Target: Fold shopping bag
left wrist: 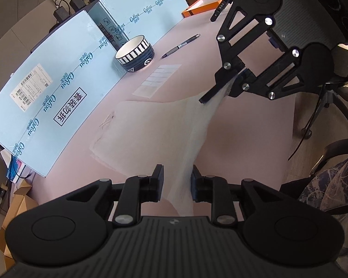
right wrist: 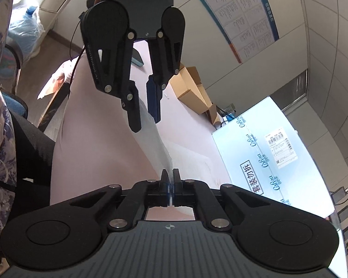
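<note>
The white shopping bag (left wrist: 150, 125) is lying partly on the pink table (left wrist: 255, 120), one edge lifting into a taut band between the grippers. The right gripper (right wrist: 170, 176) is pinching that edge tight. The left gripper (left wrist: 176, 173) is standing partly open around the fabric, not gripping. Judged step: carrying an edge over for a fold. Next, the left must clamp. Nearby are sitting a striped bowl (left wrist: 135, 53) and pen (left wrist: 181, 45).

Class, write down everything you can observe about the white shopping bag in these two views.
The shopping bag is thin, translucent white, seemingly plastic or light fabric. Most of it lies flat on the pink table; one edge is lifted into a taut, gathered strip. The right gripper is shut on one end of that strip; the other end runs between the fingers of the left gripper, which stand apart. A faint mark shows near its far corner.
</note>
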### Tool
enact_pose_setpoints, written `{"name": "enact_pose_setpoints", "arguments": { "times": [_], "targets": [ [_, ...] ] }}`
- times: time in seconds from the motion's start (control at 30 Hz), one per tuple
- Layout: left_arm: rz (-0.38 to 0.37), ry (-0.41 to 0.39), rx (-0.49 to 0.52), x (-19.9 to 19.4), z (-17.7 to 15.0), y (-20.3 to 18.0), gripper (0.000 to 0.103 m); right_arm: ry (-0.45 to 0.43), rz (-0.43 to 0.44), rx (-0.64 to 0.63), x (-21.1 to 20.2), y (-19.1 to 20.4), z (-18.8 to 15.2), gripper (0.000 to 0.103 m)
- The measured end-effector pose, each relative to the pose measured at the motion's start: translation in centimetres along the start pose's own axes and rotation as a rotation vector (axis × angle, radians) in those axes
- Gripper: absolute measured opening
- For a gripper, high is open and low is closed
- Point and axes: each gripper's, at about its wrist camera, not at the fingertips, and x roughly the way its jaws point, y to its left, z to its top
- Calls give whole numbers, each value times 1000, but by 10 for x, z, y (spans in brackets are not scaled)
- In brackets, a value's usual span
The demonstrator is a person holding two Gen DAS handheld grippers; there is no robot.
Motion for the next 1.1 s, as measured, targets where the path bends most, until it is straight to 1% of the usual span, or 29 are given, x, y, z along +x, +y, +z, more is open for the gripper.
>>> {"name": "enact_pose_setpoints", "arguments": {
  "times": [0.07,0.13,0.17,0.2,0.3,0.4,0.43,0.53,0.63,0.77,0.97,1.03,1.1],
  "targets": [
    [8,-1,28,1,-2,-3,22,-2,20,78,-6,-9,1,1],
    [-8,-6,51,-1,-5,-3,21,-7,35,134,-11,-17,2,1],
    [-16,-8,57,-2,-6,-3,19,-8,42,160,-13,-21,3,1],
    [-31,-6,57,-3,-7,-1,13,-4,46,176,-14,-24,3,1],
    [-60,-5,35,-12,-11,11,10,13,64,222,-14,-32,2,1],
    [-111,-15,-3,-15,-10,28,9,20,76,266,-11,-38,0,1],
    [-136,-16,-17,-15,-9,35,9,22,77,283,-8,-42,-1,1],
    [-175,-3,-71,-7,-6,54,9,32,57,305,3,-49,-3,1],
    [-186,12,-127,7,-2,71,10,45,35,317,13,-55,-6,1],
    [-188,19,-153,25,-2,83,10,63,19,322,32,-64,-14,2],
    [-182,33,-189,44,-7,99,10,85,30,363,53,-79,-28,2],
    [-184,37,-217,51,-11,107,10,98,35,374,62,-82,-32,5],
    [-185,37,-231,55,-13,110,10,102,42,378,68,-84,-36,11]
  ]
}}
